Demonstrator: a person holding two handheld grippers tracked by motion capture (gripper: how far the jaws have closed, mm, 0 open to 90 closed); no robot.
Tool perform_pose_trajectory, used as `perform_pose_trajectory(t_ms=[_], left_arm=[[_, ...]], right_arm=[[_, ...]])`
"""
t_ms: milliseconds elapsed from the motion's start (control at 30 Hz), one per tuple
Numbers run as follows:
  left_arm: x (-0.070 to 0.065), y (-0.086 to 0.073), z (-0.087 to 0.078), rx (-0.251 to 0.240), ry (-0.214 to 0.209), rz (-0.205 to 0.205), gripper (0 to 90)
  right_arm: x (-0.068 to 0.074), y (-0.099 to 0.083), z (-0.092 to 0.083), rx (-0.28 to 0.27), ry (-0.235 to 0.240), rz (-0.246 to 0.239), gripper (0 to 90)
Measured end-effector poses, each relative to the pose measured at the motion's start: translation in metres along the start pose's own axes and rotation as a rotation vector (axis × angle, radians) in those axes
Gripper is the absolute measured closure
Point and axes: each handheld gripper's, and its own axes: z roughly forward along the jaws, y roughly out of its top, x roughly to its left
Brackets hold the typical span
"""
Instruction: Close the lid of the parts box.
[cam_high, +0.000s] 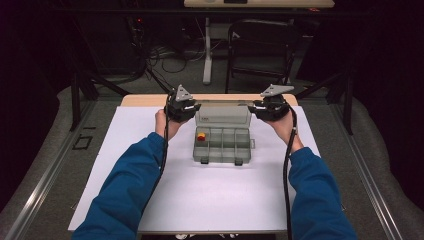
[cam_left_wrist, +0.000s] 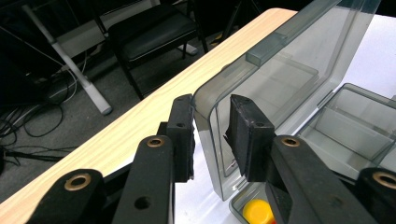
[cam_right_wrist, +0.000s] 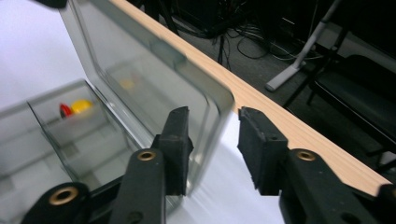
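Your blue sleeves (cam_high: 125, 185) come in low. The left gripper (cam_left_wrist: 211, 135) has its jaws around the left corner of the clear grey plastic lid (cam_high: 223, 114), raised upright; pads not pressing, gaps either side. The right gripper (cam_right_wrist: 212, 144) straddles the right corner, one pad touching, other apart. The grey compartment box (cam_high: 222, 145) sits mid-table on a white sheet (cam_high: 200, 200), yellow piece (cam_high: 201, 136) inside.

The high view looks forward and down from above the person's side of the table (cam_high: 150, 200), far enough back to take in both sleeves and the floor beyond. The left gripper view rides close behind its own jaws, facing the upright lid (cam_left_wrist: 289, 70) of the clear compartment box (cam_high: 222, 145) and the table's far wooden edge. The right gripper view sits equally close at the lid's other corner; all three share that lid.
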Motion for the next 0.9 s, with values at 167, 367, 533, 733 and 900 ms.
perform_pose_trajectory(t_ms=[167,367,533,733,900], left_arm=[[0.001,-0.001,-0.002,-0.001,-0.016,-0.019,71.5],[0.002,-0.003,-0.006,-0.001,-0.038,-0.023,72.9],[-0.001,-0.005,-0.010,-0.003,-0.047,-0.014,73.4],[-0.003,-0.006,-0.013,0.001,-0.074,-0.006,71.0],[-0.009,0.000,-0.018,0.007,-0.087,0.014,50.3]], right_arm=[[0.003,0.007,0.006,0.002,-0.030,0.013,73.1],[0.004,0.007,0.006,0.001,-0.027,0.012,73.3],[0.006,0.004,0.002,-0.003,-0.021,-0.004,73.5],[0.013,-0.001,-0.001,-0.026,-0.037,-0.033,73.4],[0.013,-0.002,-0.002,-0.034,-0.037,-0.038,73.8]])
